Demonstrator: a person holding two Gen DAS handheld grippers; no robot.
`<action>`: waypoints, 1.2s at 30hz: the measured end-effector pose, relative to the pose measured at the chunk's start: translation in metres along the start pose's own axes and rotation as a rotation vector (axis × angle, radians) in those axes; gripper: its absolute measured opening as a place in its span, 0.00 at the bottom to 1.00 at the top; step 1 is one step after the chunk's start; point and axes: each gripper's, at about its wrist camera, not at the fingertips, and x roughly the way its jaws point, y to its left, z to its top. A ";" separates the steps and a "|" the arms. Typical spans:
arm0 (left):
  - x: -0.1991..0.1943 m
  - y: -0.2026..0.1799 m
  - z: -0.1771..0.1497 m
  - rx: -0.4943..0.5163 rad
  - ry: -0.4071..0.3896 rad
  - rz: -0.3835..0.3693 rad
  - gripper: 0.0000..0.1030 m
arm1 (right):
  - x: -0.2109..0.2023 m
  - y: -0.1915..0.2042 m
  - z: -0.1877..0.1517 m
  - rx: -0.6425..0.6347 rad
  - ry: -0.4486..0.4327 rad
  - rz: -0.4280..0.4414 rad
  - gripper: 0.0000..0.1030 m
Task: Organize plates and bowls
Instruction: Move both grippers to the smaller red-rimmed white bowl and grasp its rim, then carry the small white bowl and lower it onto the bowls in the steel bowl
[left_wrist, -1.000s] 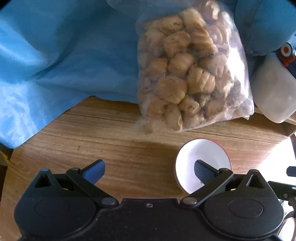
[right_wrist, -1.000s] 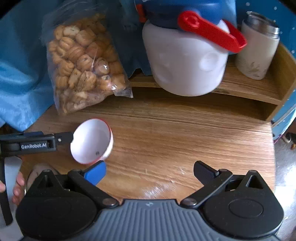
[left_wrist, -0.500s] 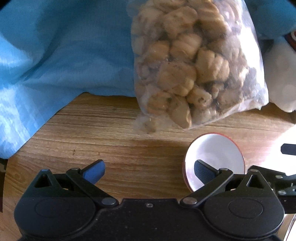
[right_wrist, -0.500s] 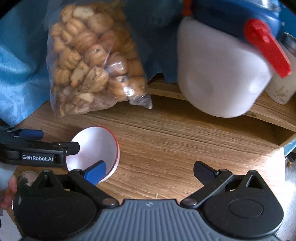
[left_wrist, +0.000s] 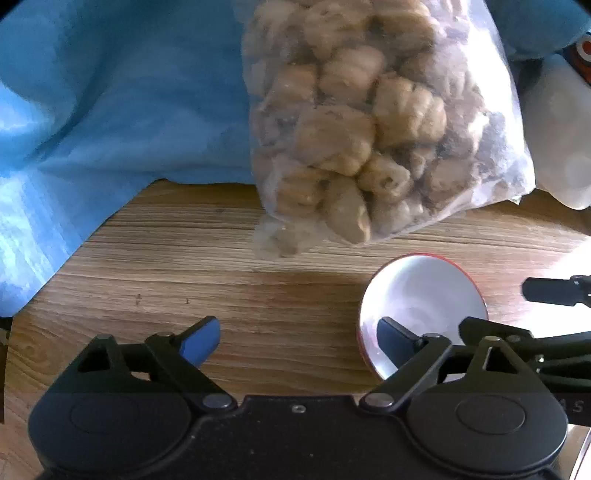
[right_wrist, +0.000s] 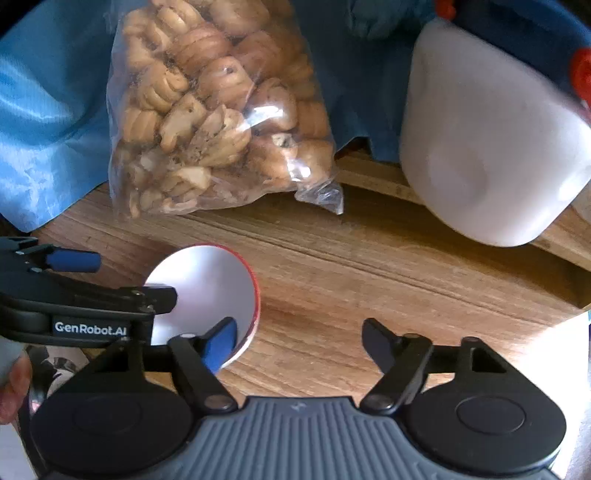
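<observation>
Small round bowl (left_wrist: 424, 295), white inside with a red rim, sits tilted on the wooden tabletop (left_wrist: 258, 288), opening facing toward both tools. Left gripper (left_wrist: 295, 336): jaws spread wide, nothing between them; its right finger (left_wrist: 397, 341) overlaps the bowl's near edge, contact can't be confirmed. In the right wrist view the bowl (right_wrist: 207, 291) is ahead-left of the right gripper (right_wrist: 299, 339), whose jaws are also wide apart and hold nothing; its blue-tipped left finger (right_wrist: 219, 343) lies over the bowl's near rim, and whether it touches can't be told. The left gripper's black body (right_wrist: 88, 306) comes in from the left, one finger tip at the bowl's far-left edge.

Clear plastic bag of tan ridged snack pieces (left_wrist: 369, 122) stands straight ahead of the left gripper, just beyond the bowl, leaning on crumpled blue cloth (left_wrist: 110, 110). Ahead-right of the right gripper: big white plastic jug (right_wrist: 487, 147) with blue lid and red part, on a raised wooden ledge (right_wrist: 373, 173).
</observation>
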 end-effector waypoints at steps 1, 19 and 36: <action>0.000 -0.001 0.000 0.003 0.004 -0.005 0.83 | 0.001 0.001 -0.001 0.000 0.003 0.004 0.70; -0.020 -0.028 -0.017 -0.077 0.067 -0.168 0.14 | 0.017 -0.024 -0.001 0.199 0.081 0.269 0.15; -0.095 -0.107 -0.051 0.017 -0.010 -0.251 0.14 | -0.064 -0.087 -0.056 0.305 -0.005 0.300 0.15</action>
